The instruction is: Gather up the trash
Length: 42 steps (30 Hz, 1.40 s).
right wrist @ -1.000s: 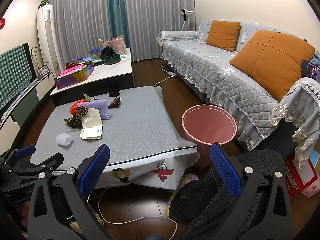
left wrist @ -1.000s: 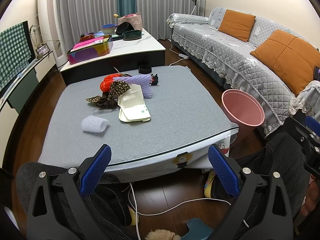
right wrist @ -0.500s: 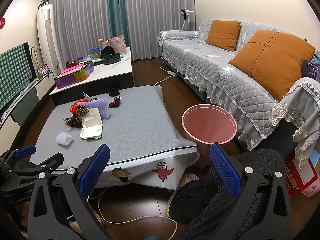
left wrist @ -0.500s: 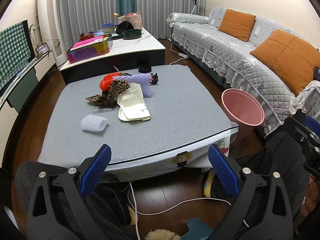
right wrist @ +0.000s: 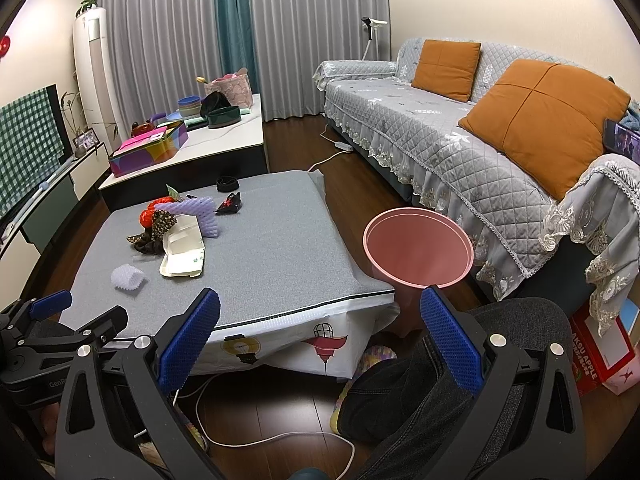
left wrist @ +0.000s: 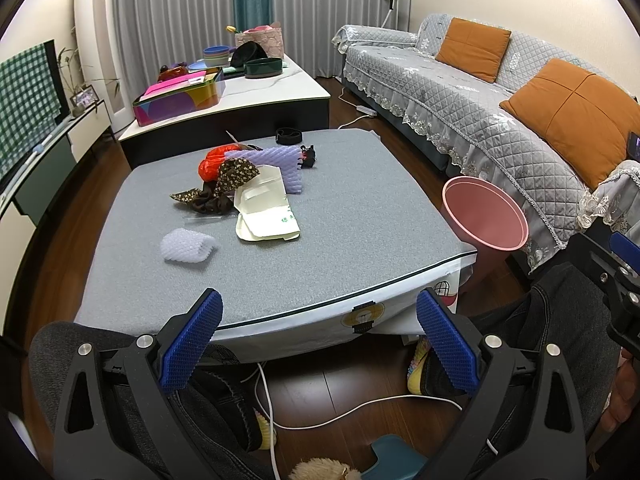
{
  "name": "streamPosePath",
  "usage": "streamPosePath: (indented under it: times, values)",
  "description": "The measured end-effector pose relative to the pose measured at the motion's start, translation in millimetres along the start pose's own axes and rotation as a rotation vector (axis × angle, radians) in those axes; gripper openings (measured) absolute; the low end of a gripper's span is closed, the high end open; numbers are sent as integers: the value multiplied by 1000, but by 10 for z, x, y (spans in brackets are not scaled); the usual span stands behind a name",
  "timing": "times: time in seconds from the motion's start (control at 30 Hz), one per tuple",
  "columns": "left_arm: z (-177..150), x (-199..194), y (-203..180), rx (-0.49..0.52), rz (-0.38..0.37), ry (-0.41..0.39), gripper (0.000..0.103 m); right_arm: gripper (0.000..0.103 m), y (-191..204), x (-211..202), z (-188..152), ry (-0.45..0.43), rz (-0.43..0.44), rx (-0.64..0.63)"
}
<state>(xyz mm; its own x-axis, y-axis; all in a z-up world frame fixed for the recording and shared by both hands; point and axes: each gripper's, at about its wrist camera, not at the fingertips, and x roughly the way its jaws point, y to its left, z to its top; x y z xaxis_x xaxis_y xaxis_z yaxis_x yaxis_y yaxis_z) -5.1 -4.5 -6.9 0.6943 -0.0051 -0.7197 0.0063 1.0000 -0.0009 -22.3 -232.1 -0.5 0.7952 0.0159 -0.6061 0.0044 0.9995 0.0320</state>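
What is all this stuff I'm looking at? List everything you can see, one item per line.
Low table: one, grey top, centre.
Foam net: one, white, near left of table.
Paper box: one, cream, flattened, mid-table.
Foam sleeve: one, lilac, behind the box.
Patterned cloth: one, brown, left of the box.
Red wrapper: one, far left of the pile.
Black band: one, table's far edge.
Bin: one, pink, on the floor right of the table.
Sofa: one, grey quilted, right wall.
Cushions: two, orange, on the sofa.
Colourful box: one, on the white table behind.
Left gripper: blue fingers apart, empty.
Right gripper: blue fingers apart, empty.
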Motion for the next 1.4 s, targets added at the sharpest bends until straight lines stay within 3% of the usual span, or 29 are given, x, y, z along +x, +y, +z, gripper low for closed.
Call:
streamPosePath:
  times: [1.03,1.2,1.4]
  values:
    - [-28,51,-12,-11,-3,21,94,98,13,72,33,17,7,-7]
    - [25,166,219,-62,41,43,94,98,41,311,57,42,46,-29]
    - [115,427,810,-185,142,106,94,98,362,721,240,117,149,-82]
